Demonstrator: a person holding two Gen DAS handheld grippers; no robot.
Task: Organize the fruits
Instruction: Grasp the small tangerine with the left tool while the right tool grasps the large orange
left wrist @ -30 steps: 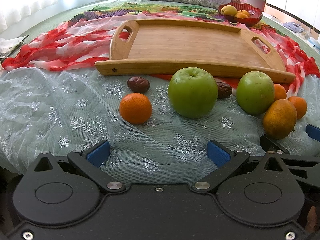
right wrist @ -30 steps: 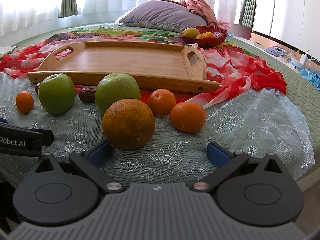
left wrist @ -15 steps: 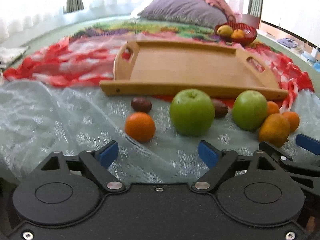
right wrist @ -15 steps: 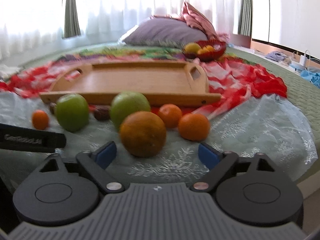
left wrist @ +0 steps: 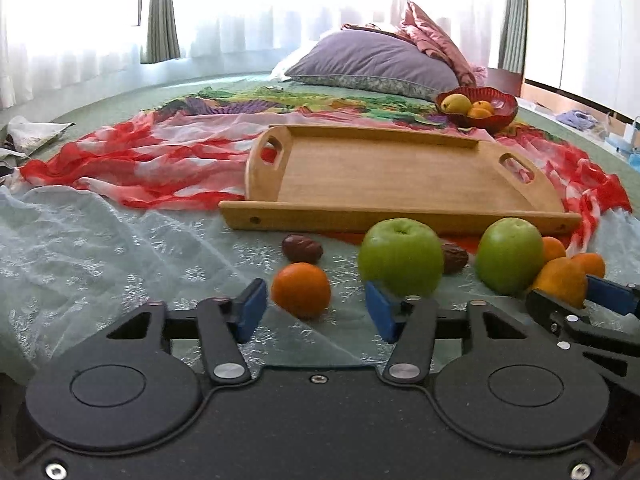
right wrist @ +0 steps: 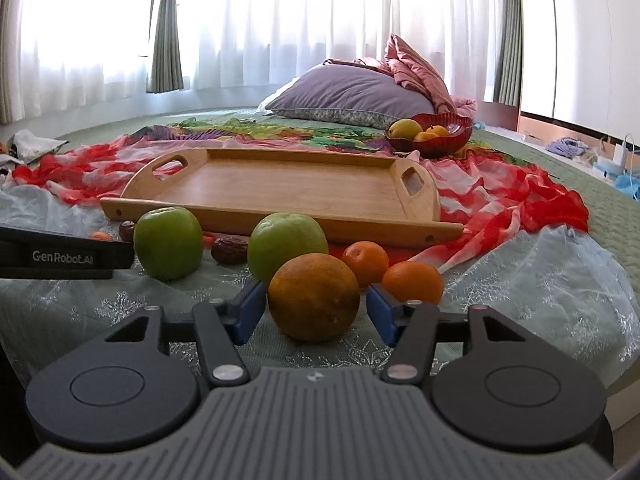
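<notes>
White "GenRobot.AI" lettering on left gripper [right wrist: 60, 257]; both grippers' jaws closing, part-open, gripping nothing.

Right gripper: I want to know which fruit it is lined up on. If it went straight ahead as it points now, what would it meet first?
The large orange, sitting between the jaws, which have just been closing; no contact visible yet.
</notes>
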